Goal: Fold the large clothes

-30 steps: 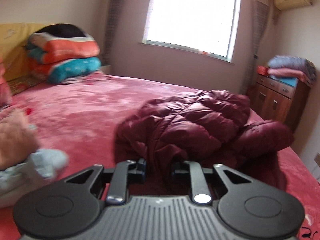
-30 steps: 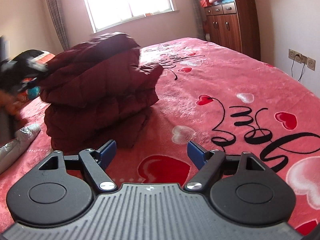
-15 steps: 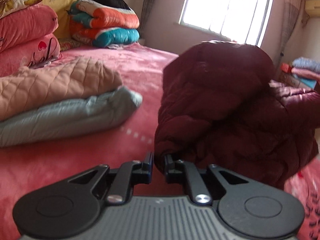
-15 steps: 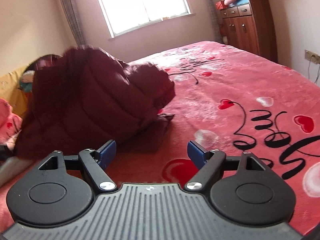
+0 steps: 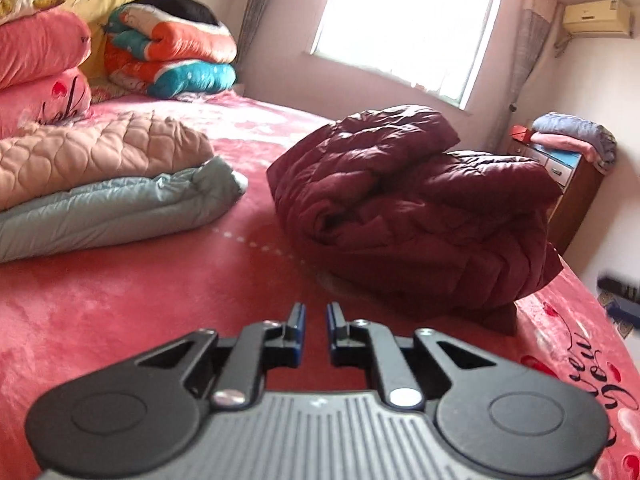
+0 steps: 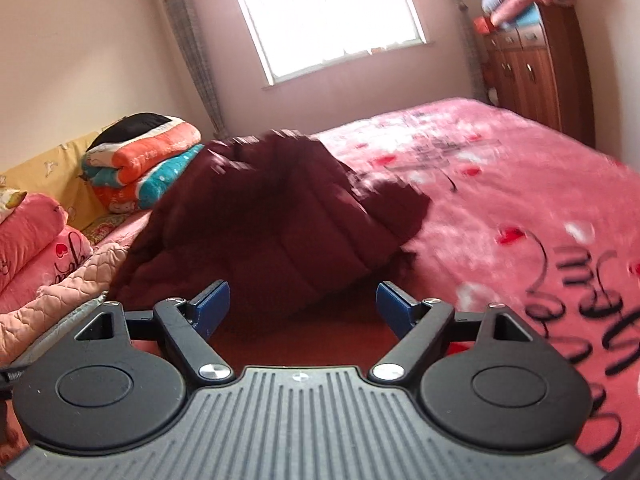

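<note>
A dark maroon puffer jacket (image 5: 412, 216) lies folded into a thick bundle on the red bedspread (image 5: 120, 312), its layers stacked and its top fold bulging upward, toward the side of the bed nearest the wooden dresser (image 5: 568, 192). The left gripper (image 5: 316, 316) hovers low over the bedspread just short of the jacket, its blue-edged fingers (image 5: 297, 320) drawn close together with only a narrow slit between them and nothing caught in that slit. The right gripper (image 6: 303, 300) sits on the other side of the bundle with its blue pads (image 6: 212, 300) spread wide apart, holding nothing; the jacket (image 6: 272, 216) appears motion-blurred in this view, near the fingertips, though whether they touch the cloth cannot be told. To the left of the jacket in the left wrist view, well apart from it, rests a folded pale blue-grey puffer (image 5: 120, 212) with a peach quilted garment (image 5: 96, 152) stacked on top. Behind those, at the head of the bed, are pink pillows (image 5: 40, 68) and a rolled stack of orange, teal and white quilts (image 5: 172, 56). A bright window (image 5: 404, 28) fills the far wall, an air conditioner (image 5: 596, 18) hangs high in the corner, and folded blankets (image 5: 572, 136) sit on the dresser. The bedspread near the right gripper bears black script lettering and red and white hearts (image 6: 512, 236)
</note>
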Action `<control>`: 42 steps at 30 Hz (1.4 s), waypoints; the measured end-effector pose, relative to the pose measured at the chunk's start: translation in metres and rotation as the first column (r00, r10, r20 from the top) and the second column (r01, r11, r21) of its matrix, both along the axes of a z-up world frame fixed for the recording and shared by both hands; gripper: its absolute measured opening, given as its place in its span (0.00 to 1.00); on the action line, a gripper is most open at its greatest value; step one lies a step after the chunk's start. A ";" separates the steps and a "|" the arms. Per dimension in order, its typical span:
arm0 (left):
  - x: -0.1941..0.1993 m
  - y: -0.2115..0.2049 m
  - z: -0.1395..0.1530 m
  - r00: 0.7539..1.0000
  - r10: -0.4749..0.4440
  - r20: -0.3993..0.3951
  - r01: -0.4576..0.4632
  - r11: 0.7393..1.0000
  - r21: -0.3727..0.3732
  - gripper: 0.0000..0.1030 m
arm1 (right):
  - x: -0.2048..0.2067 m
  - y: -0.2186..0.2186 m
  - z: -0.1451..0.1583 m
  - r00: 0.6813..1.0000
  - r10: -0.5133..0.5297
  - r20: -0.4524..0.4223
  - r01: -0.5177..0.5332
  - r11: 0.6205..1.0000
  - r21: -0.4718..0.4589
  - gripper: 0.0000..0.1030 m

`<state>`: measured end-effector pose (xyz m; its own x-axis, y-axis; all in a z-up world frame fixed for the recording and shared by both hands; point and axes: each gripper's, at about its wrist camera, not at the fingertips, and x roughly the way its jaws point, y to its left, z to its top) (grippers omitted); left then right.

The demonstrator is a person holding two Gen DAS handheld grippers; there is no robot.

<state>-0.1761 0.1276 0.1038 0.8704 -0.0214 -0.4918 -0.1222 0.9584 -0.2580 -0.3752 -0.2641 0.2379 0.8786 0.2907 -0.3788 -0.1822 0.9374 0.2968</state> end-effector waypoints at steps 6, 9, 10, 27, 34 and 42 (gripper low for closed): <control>0.002 0.004 -0.016 1.000 -0.017 0.021 0.016 0.999 0.050 0.16 | 0.059 0.025 0.056 0.996 0.050 0.069 -0.050 0.999 0.003 0.98; 0.001 0.007 -0.024 0.999 -0.021 0.033 0.019 0.997 0.077 0.22 | 0.114 0.032 0.076 0.997 0.073 0.025 -0.073 0.997 0.036 0.98; 0.001 0.008 -0.027 0.999 -0.023 0.037 0.020 0.996 0.084 0.25 | 0.132 0.034 0.079 0.997 0.076 0.005 -0.076 0.996 0.043 0.98; 0.006 0.037 -0.048 0.998 -0.027 0.057 0.027 1.000 0.002 0.43 | 0.288 0.059 0.031 0.935 0.086 -0.345 -0.035 0.988 0.152 0.40; 0.001 0.036 -0.043 0.996 -0.015 0.084 0.014 1.000 0.014 0.47 | 0.245 0.078 0.043 0.953 0.204 -0.226 -0.145 0.957 0.251 0.11; -0.010 0.041 -0.026 0.990 0.037 0.135 -0.041 0.999 0.021 0.51 | 0.154 0.061 0.067 0.920 0.382 -0.085 -0.330 0.875 0.353 0.08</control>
<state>-0.1859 0.1687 0.0782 0.9286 0.0240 -0.3704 -0.1253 0.9596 -0.2521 -0.2211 -0.2033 0.3046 0.6330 0.7025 -0.3252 -0.4152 0.6626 0.6234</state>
